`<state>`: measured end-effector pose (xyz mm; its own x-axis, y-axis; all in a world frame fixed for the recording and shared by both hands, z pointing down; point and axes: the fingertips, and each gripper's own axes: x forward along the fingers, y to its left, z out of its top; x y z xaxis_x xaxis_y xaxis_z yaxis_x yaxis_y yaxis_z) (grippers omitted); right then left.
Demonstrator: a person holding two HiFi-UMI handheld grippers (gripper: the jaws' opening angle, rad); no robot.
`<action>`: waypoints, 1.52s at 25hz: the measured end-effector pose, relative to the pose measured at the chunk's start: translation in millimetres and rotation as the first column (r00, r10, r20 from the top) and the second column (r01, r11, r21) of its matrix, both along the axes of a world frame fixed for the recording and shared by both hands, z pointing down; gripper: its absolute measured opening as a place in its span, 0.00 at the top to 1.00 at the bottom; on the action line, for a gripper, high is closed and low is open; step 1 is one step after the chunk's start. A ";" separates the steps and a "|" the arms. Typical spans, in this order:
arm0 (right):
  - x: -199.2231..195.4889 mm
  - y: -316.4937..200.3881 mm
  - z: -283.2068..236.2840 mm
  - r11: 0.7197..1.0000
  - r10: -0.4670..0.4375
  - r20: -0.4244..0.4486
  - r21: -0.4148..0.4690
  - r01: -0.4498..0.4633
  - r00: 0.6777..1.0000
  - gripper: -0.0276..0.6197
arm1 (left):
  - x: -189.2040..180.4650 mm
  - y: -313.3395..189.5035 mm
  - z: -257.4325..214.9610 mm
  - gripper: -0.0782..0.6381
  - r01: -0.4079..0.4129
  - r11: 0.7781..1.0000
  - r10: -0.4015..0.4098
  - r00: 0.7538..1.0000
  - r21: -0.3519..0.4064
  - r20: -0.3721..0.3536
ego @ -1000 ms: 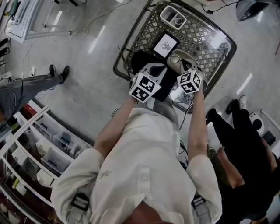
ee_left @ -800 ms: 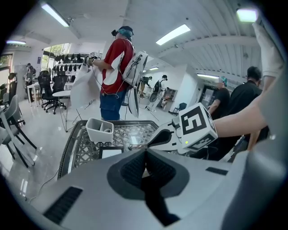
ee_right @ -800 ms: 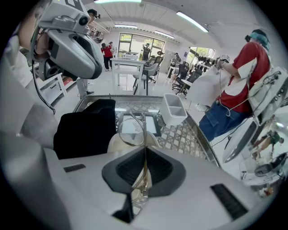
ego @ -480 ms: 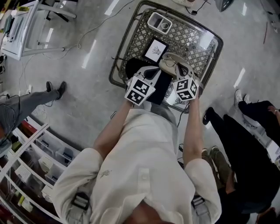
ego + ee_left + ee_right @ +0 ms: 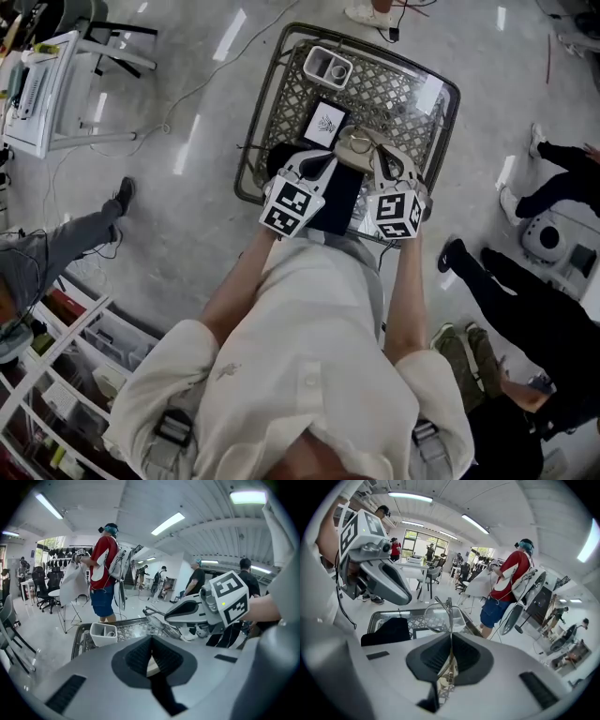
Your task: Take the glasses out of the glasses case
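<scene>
Right gripper [image 5: 451, 654] is where the action is: its jaws are pressed together on the thin metal frame of the glasses [image 5: 435, 616], one round lens standing up just past the pads, and the pair hangs in the air above the lattice table [image 5: 258, 112], clear of its surface. Left gripper [image 5: 151, 648] is closed down too, pads meeting at the tip with a pale sliver and a dark edge nipped lower in the gap. I read that as a wall of the glasses case [image 5: 339, 195], the dark slab between my two grippers in the head view, though I can't swear to it from here. So by my reckoning the glasses are out or all but out, and the job now is a clean separation. I'd hold the left hand dead steady as the anchor and draw the right up and away in a straight line, no twisting, because I've only got a narrow pinch on thin wire and any roll could let the frame pivot or slip between the pads. I can't see the far temple arm, so I'd lift slowly until I'm sure nothing is snagging the case. Then carry the glasses over bare lattice, well apart from the white tray [image 5: 328, 66] and the framed card [image 5: 323, 122], before lowering anything.
</scene>
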<state>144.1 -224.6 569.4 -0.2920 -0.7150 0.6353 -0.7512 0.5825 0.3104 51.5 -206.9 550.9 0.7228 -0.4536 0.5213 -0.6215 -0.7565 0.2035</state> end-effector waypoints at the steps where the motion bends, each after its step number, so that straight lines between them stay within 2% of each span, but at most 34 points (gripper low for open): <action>1: -0.8 1.4 -6.4 1.000 0.008 0.008 0.014 -0.008 1.000 0.93 | 0.7 -0.4 -2.6 0.87 -0.007 1.000 0.007 1.000 0.008 -0.001; 10: 3.9 9.6 -59.0 0.985 0.104 0.086 0.127 -0.115 0.991 0.93 | 7.7 -8.1 -30.7 0.87 -0.067 0.994 0.069 0.998 0.091 -0.014; 20: 11.1 19.5 -114.1 0.952 0.164 0.178 0.228 -0.203 0.970 0.93 | 11.4 -15.3 -75.6 0.87 -0.084 0.978 0.093 0.995 0.190 -0.039; 33: 18.1 33.0 -152.1 0.920 0.189 0.301 0.280 -0.276 0.935 0.93 | 17.0 -14.5 -120.2 0.87 -0.084 0.957 0.105 0.993 0.277 -0.062; 38: 20.2 35.3 -160.7 0.913 0.184 0.319 0.296 -0.282 0.930 0.93 | 21.6 -15.1 -131.2 0.87 -0.085 0.949 0.111 0.992 0.304 -0.068</action>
<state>164.3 -189.3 408.7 -0.2197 -0.9382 0.2675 -0.9363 0.2798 0.2121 73.1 -222.0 419.7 0.8065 -0.5043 0.3085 -0.5318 -0.8469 0.0057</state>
